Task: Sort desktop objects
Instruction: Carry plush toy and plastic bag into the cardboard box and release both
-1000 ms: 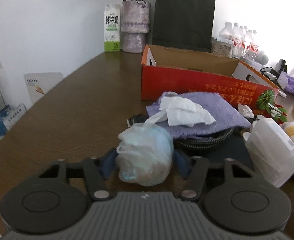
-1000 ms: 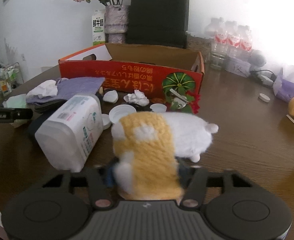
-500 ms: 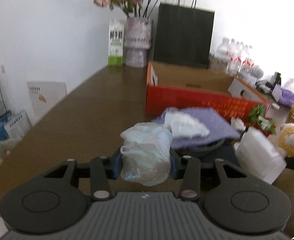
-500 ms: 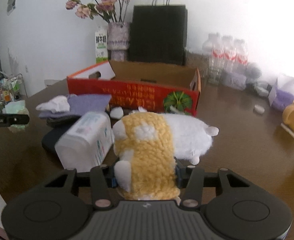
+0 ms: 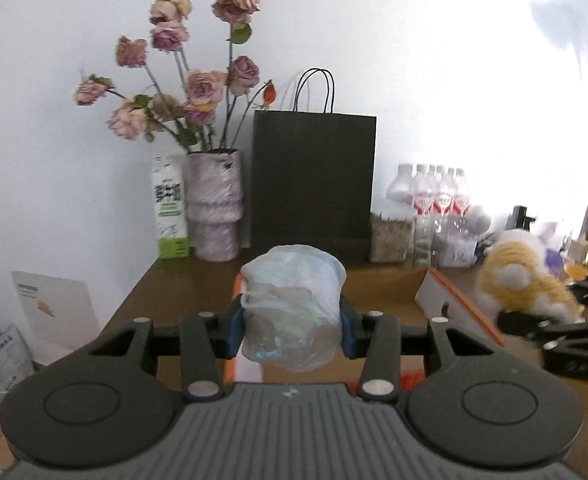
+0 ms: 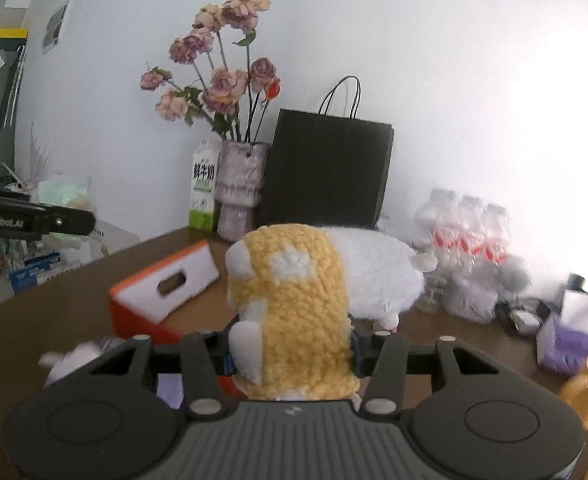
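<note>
Red cardboard box (image 6: 162, 292): one. In the right wrist view its white flap with hand slot sits at about 9 o'clock of the held toy, lower than it. In the left wrist view the orange rim shows directly beneath and at 3 o'clock of the held bag. Judgement: the drop turns on this, box below and ahead of both claws; the left one appears nearer over the opening.

Black paper bag (image 5: 314, 180): one, at 12 o'clock, against the wall.

Vase of dried roses (image 5: 213, 204): one, 11 o'clock; milk carton (image 5: 170, 208): one, just beside it.

Plush toy (image 6: 314, 304): one, yellow and white. Long axis runs left to right across the claw, white end toward 3 o'clock. Right gripper (image 6: 290, 354) clamped on its yellow end, off the table.

Crumpled plastic bag (image 5: 292, 312): one, pale blue-white, soft. Left gripper (image 5: 290, 330) closed on it, blue pads pressing either side, held up in air.

Water bottles (image 5: 434, 200): a shrink-wrapped pack, 2 o'clock; count uncertain, roughly five caps visible.

Tissue wad (image 6: 70, 360): one, 8 o'clock, blurred.
</note>
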`<action>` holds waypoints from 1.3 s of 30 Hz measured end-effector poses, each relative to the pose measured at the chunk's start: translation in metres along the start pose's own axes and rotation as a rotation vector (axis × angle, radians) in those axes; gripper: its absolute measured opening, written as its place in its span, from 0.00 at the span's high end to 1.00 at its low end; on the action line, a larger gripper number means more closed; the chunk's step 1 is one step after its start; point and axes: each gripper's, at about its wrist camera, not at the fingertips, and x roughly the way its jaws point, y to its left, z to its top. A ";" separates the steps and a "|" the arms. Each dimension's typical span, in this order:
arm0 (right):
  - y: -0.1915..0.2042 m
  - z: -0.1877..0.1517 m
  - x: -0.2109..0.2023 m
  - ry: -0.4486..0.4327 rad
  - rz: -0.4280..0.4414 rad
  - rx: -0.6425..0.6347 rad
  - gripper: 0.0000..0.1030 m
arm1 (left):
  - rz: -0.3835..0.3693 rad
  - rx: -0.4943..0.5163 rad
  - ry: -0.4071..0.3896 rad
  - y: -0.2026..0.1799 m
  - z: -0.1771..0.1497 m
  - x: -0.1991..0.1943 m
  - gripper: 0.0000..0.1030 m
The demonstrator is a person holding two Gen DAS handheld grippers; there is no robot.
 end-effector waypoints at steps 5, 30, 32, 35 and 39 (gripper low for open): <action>0.006 0.033 0.065 0.055 0.011 -0.007 0.54 | 0.012 0.020 0.087 -0.014 0.033 0.070 0.56; 0.004 -0.009 0.266 0.541 0.019 0.072 0.54 | 0.167 0.071 0.553 -0.018 -0.017 0.282 0.56; -0.002 -0.009 0.267 0.548 0.020 0.111 0.54 | 0.174 0.079 0.557 -0.019 -0.017 0.283 0.55; -0.005 -0.011 0.270 0.579 0.008 0.142 0.52 | 0.182 0.090 0.561 -0.021 -0.017 0.284 0.52; -0.005 -0.010 0.272 0.592 0.005 0.158 0.40 | 0.202 0.096 0.558 -0.023 -0.016 0.283 0.34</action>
